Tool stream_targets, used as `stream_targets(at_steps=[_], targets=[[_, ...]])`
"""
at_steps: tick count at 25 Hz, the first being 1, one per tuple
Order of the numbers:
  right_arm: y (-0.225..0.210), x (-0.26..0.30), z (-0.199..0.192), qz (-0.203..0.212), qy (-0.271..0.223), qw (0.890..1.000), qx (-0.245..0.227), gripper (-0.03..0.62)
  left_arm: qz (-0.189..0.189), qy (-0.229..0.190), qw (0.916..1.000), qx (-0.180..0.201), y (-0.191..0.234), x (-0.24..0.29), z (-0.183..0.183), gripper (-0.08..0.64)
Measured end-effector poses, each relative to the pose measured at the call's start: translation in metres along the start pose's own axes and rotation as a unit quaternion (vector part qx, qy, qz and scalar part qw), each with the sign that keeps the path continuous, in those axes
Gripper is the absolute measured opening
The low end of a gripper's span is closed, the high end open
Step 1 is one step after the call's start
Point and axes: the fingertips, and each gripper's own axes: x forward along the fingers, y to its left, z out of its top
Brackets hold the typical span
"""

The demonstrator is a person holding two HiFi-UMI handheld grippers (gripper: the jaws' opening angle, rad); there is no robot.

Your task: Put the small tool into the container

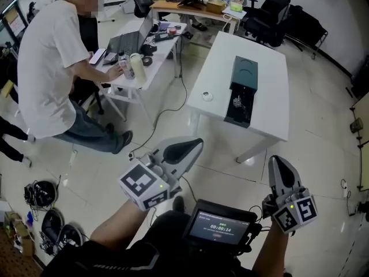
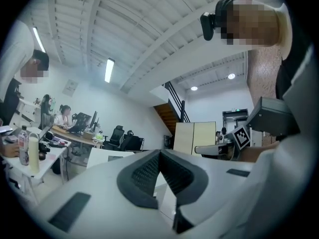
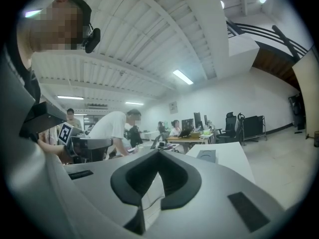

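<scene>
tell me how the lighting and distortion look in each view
Head view: even light, a glare spot on the floor near the white table, edges bent by fisheye. Left gripper view: dark round vignette, bright ceiling strip light. Right gripper view: same vignette, ceiling lamp blown out.

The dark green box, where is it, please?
Head view, upper right: the dark green box lies on the white table, right of a small white ring.

A white counter (image 1: 271, 68) carried a dark container (image 1: 245, 74), its tray open, with a small round white object (image 1: 207, 96) near its left side. Lower down, the left tongs (image 1: 195, 144) and right tongs (image 1: 277, 161) hung above the floor (image 1: 86, 166), jaws together. 1 person in white (image 1: 49, 68) leaned over a second counter (image 1: 151, 68).
</scene>
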Motion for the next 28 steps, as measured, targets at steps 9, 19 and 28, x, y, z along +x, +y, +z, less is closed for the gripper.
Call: stream_targets(at_steps=[9, 19, 28], targets=[[-0.021, -0.126, -0.007, 0.031, -0.024, 0.999, 0.018, 0.025, 0.065, 0.001, 0.9975, -0.027, -0.122, 0.0, -0.029, 0.031], [-0.04, -0.212, -0.039, 0.053, -0.011, 0.998, 0.025, 0.023, 0.086, 0.014, 0.9961, -0.008, -0.217, 0.003, -0.051, 0.031], [0.013, -0.244, -0.011, 0.025, -0.025, 0.999, 0.018, 0.023, 0.07, 0.018, 0.9973, -0.005, -0.231, -0.054, -0.034, 0.031]])
